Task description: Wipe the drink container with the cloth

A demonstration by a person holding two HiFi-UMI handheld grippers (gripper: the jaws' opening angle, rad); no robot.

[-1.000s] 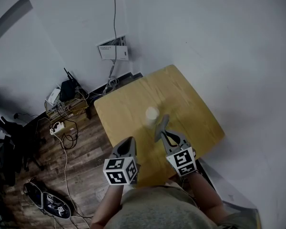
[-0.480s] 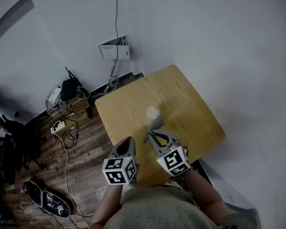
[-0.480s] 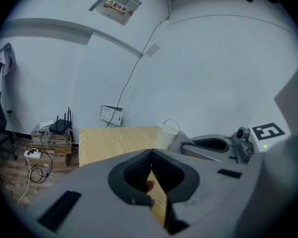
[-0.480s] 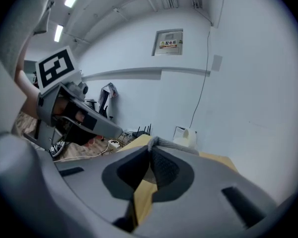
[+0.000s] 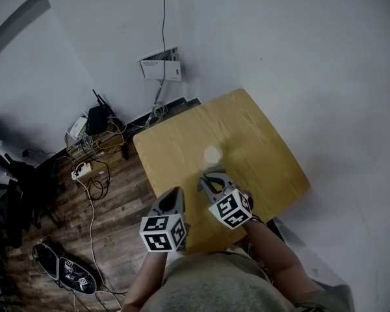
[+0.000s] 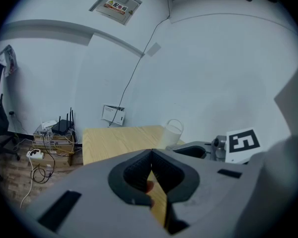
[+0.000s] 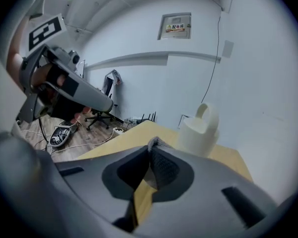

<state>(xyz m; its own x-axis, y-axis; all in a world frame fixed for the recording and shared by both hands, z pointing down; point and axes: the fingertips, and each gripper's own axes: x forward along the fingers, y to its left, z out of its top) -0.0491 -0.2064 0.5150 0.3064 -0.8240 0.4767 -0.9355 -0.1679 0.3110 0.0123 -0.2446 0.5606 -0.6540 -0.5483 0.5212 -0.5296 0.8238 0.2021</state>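
Note:
A white drink container [image 5: 212, 155] with a loop handle stands upright near the middle of the wooden table [image 5: 260, 142]. In the right gripper view the drink container [image 7: 200, 129] is just beyond my jaws, slightly right. My right gripper [image 7: 150, 151] is shut on a grey mesh cloth [image 7: 163, 166], with a small tuft poking out at the tips. In the head view the right gripper [image 5: 205, 181] sits a little short of the container, not touching it. My left gripper [image 5: 176, 192] hovers at the table's near edge, shut with nothing in it; in its own view the left gripper [image 6: 150, 156] sees the container [image 6: 172, 132] further off.
The table stands in a white wall corner. On the wooden floor to the left lie a router, a power strip with tangled cables [image 5: 84, 171] and shoes [image 5: 65, 270]. An office chair [image 7: 95, 117] stands beyond the table's far side.
My right gripper, still holding the cloth, has drawn back from the container's side toward the person and a bit left. The left gripper has stayed in place.

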